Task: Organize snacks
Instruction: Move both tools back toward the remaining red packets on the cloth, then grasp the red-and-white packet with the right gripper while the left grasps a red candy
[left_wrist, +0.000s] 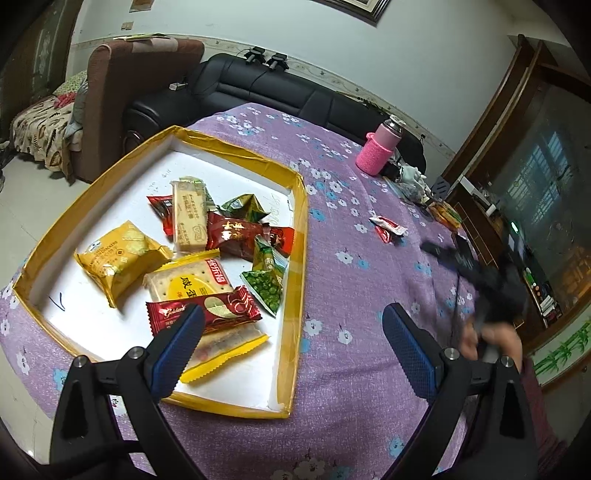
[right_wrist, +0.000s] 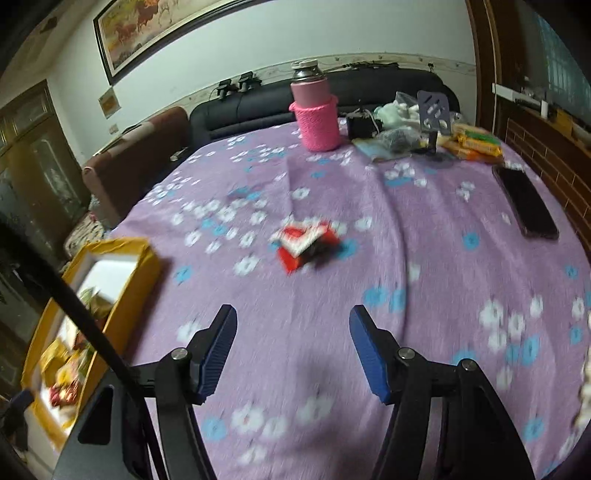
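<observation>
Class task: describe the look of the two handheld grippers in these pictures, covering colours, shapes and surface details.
Both the left gripper and the right gripper have black angular frames with triangular cut-outs, silver pivot bolts, and blue fingers with finely textured pads.

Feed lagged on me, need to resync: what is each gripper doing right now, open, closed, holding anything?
Left gripper: open, holding nothing, above the yellow tray.
Right gripper: open, holding nothing, facing the red snack packet.

Tablecloth (right_wrist: 424, 236) purple, white-blue flowers — box rim (left_wrist: 301, 236) yellow — flask sleeve (right_wrist: 318, 123) pink — loose packet (right_wrist: 304, 245) red-white.
</observation>
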